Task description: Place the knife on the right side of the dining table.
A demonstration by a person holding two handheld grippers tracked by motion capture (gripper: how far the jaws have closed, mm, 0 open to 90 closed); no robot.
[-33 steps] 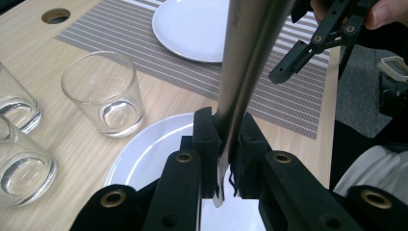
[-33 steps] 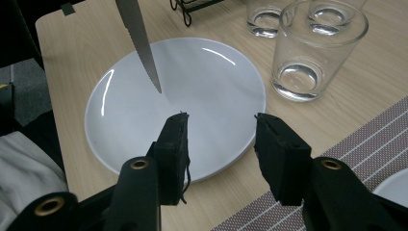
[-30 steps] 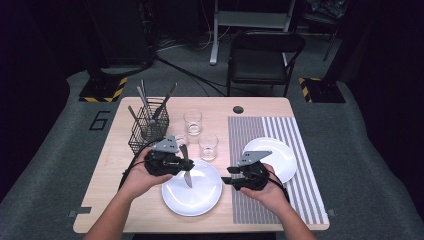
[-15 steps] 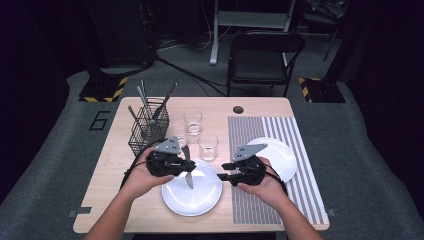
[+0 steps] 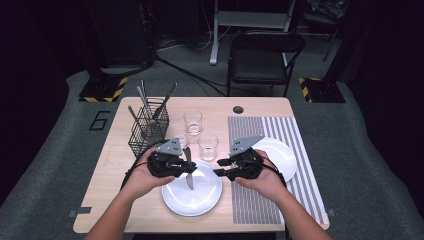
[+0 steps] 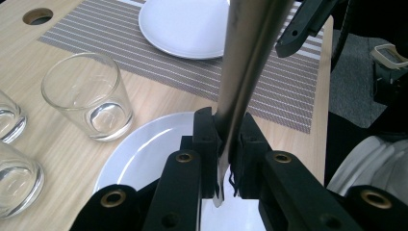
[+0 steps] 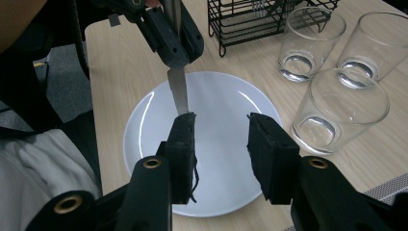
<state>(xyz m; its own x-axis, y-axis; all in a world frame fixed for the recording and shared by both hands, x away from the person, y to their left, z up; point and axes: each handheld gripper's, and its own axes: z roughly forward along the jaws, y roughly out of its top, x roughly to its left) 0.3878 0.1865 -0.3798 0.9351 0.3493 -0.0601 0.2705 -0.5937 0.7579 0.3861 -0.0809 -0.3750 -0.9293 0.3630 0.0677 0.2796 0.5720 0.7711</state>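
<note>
While left claw (image 5: pixel 186 167) pinches knife (image 5: pixel 189 175), right claw (image 5: pixel 220 167) spread, closing, empty; wooden table (image 5: pixel 115 165), dark room.

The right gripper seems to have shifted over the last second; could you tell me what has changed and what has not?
The right gripper has drifted left and lifted, toward the knife over the near plate. Its jaws have just been closing with nothing between them. The left gripper stays shut on the knife, blade pointing down. The glasses, the cutlery basket and the far plate have not moved.
</note>
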